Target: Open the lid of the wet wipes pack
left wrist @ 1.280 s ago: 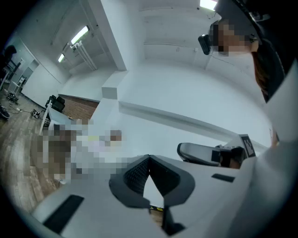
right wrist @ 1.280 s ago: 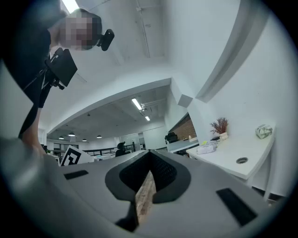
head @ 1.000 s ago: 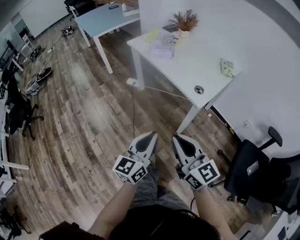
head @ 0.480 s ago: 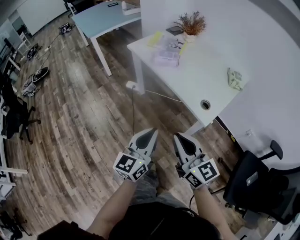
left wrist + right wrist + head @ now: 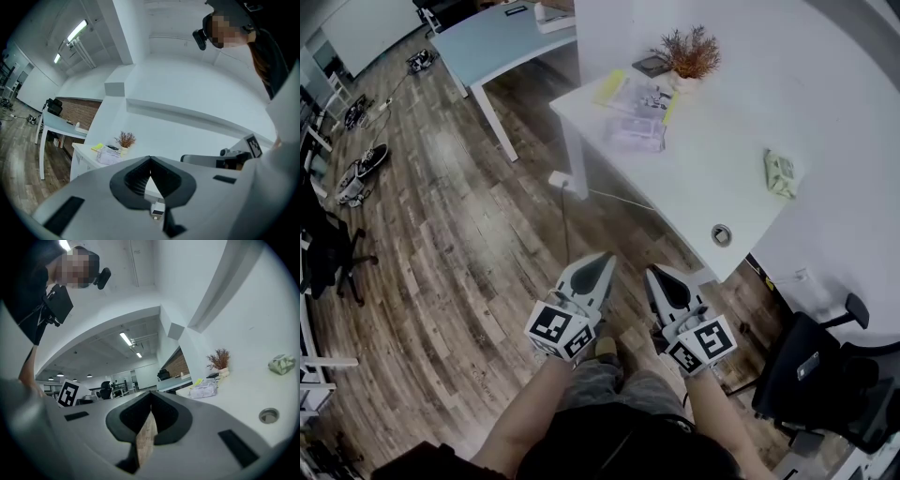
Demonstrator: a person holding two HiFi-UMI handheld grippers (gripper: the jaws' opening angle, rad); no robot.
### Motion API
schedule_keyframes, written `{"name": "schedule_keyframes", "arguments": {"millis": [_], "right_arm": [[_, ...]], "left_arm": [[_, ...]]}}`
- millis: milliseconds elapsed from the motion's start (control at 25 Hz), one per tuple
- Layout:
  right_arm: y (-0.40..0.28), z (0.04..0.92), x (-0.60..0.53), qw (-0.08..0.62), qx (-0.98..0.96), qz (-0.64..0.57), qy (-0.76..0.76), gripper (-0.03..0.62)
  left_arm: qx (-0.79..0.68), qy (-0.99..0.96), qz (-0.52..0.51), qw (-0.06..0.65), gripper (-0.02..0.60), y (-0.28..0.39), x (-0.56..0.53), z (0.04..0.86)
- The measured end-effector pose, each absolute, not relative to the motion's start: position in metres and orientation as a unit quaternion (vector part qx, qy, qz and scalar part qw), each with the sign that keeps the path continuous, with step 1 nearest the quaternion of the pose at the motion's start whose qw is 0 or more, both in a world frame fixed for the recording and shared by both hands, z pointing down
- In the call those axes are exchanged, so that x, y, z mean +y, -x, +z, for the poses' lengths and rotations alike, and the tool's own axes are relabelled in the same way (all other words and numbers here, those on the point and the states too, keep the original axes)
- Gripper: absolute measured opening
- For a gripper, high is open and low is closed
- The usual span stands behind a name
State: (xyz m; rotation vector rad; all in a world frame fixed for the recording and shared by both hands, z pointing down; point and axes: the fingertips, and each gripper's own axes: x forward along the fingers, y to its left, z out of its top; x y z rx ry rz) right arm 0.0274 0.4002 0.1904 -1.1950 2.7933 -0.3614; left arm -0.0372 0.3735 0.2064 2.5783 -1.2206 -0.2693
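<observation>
I'm looking down at a floor (image 5: pixel 469 244) of worn wood planks, grey-brown and streaky, in an open office. A white counter (image 5: pixel 712 169) with a smooth matte top juts in from the upper right against a white wall (image 5: pixel 844 112). A pale blue desk (image 5: pixel 502 37) stands beyond it at the top.

Both grippers are out over the floor, short of the counter's near corner, side by side and apart. The left gripper (image 5: pixel 602 262) has its jaws closed with nothing between them; its own view shows the dark ribbed pads (image 5: pixel 136 177) meeting at the tip. The right gripper (image 5: pixel 657 275) is likewise closed and empty.

What I take for the wipes pack (image 5: pixel 638 134), a soft crinkled pouch of pale plastic, lies flat on the far part of the counter, well apart from both grippers. Just behind it are a yellow sheet (image 5: pixel 609 89) and some loose clutter. Further back, by the wall, is a dry reddish plant (image 5: pixel 689 52).

Off to the right a crumpled green wad (image 5: pixel 780 173) lies alone, and a round cable hole (image 5: pixel 722 234) sits near the counter's front edge. A white power strip (image 5: pixel 560 178) lies on the floor at the counter's leg. A black chair (image 5: pixel 811 361) stands at my right beside the counter, and shoes (image 5: pixel 361 169) lie far left.
</observation>
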Motion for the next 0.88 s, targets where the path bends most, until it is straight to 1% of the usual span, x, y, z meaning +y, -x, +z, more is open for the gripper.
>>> {"name": "schedule_keyframes", "arguments": {"millis": [160,480,880], "right_arm": [[-0.026,0.194,0.380,0.049,0.907,-0.125,0.399,0.018],[-0.021,0.200,0.345,0.037,0.907,-0.129,0.400,0.018],[-0.007,0.208,0.272,0.026,0.919,-0.129,0.371,0.018]], "left_arm": [[-0.418,-0.892,-0.092,0.144,0.012,0.042,0.354,0.211],[-0.418,-0.891,-0.092,0.153,0.012,0.047,0.322,0.217],[-0.418,-0.892,-0.090,0.145,0.012,0.048,0.251,0.220]]}}
